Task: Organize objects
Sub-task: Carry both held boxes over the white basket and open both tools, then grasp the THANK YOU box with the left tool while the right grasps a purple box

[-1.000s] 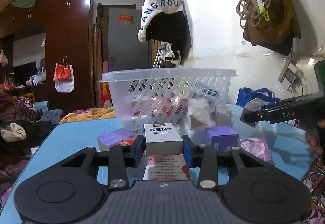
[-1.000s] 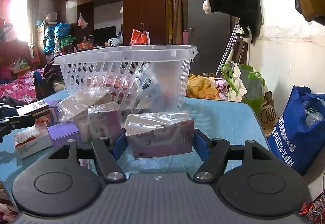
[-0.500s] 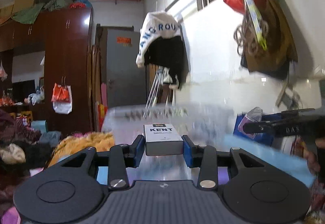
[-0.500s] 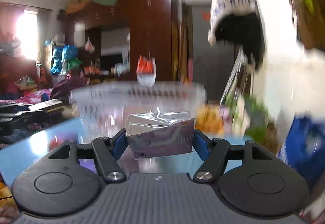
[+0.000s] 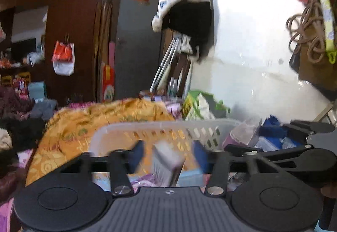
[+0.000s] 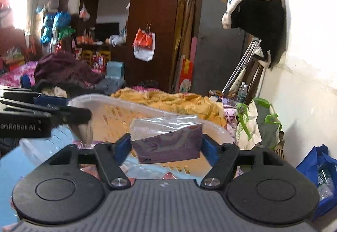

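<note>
My left gripper [image 5: 168,155] hangs over the clear plastic basket [image 5: 168,124]; its jaws are opening. The white KENT box [image 5: 167,161] is tilted and blurred between the blue pads, with a gap on each side. My right gripper [image 6: 166,146] is above the basket's near rim [image 6: 212,128]. Its jaws are opening, but the purple packet in clear wrap [image 6: 166,143] still sits between both pads and touches them. In the right wrist view the left gripper [image 6: 63,105] shows at the left edge.
The basket stands on a blue table [image 6: 12,164], with several small packets lying inside it. A yellow blanket [image 5: 94,122] is heaped behind it. A white wall with hanging bags [image 5: 311,21] is on the right, and a blue bag [image 6: 316,168] sits on the floor.
Both grippers rose from the table and moved forward over the basket, carrying their items. The left jaws have spread and the KENT box has tipped loose; the purple packet stays between the right pads.
</note>
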`<state>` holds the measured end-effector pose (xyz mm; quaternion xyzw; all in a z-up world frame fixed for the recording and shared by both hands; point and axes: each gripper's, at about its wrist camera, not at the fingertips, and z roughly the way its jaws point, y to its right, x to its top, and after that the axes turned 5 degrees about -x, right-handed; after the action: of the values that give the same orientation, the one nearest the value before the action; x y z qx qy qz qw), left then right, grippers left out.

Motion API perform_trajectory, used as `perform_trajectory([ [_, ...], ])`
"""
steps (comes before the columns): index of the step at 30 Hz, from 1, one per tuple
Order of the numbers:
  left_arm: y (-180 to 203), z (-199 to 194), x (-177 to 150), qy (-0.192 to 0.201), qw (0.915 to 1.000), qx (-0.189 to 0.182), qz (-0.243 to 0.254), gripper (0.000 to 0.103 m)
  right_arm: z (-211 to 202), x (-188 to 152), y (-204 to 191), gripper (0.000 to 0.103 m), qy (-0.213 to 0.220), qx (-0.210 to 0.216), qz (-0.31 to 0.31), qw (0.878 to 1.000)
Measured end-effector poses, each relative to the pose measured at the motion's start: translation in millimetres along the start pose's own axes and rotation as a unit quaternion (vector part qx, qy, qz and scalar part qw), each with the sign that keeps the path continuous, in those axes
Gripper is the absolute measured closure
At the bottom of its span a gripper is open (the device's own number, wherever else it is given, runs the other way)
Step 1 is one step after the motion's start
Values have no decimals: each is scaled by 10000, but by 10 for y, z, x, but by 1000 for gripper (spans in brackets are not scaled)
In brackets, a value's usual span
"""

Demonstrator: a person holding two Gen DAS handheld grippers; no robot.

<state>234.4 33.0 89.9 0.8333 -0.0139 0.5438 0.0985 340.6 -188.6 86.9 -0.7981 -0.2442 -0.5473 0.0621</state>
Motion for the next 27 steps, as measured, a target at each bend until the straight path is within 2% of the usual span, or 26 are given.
perform_trajectory([
  [1, -4, -1, -24, 4, 9999, 104, 5, 26, -86, -29, 2, 10, 169, -68, 42, 9998],
  [3, 29, -99, -76, 110, 9997, 202, 123, 25, -338, -132, 58, 0, 488, 42, 220, 9986],
  [5, 77, -352, -203, 278, 9990, 182, 290, 20, -581, -245, 146, 0, 625, 310, 441, 9966],
  [7, 132, -620, -370, 398, 9980, 183, 450, 16, -826, -489, 177, 0, 588, 526, 600, 9951],
  [10, 169, -1010, -741, 477, 9971, 39, 596, 16, -1101, -984, 136, 0, 451, 786, 677, 9936],
  [14, 133, -1331, -1235, 397, 9978, -382, 369, 16, -1348, -1617, -29, 0, 403, 1016, 726, 9914],
  [16, 149, -1423, -1425, 400, 9973, -485, 376, 16, -1400, -1756, -63, 0, 520, 1190, 784, 9884],
  [19, 161, -1448, -1655, 477, 9973, -320, 457, 16, -1414, -1827, -113, 0, 671, 1389, 761, 9851],
  [21, 137, -1406, -1790, 464, 9979, -237, 397, 16, -1406, -1836, -193, 0, 776, 1322, 554, 9866],
  [24, 105, -1324, -1911, 409, 9978, -356, 392, 16, -1399, -1921, -347, 2, 896, 1111, 213, 9895],
  [27, 83, -1324, -2019, 525, 9972, -284, 445, 16, -1417, -1913, -386, 2, 1086, 910, 59, 9899],
])
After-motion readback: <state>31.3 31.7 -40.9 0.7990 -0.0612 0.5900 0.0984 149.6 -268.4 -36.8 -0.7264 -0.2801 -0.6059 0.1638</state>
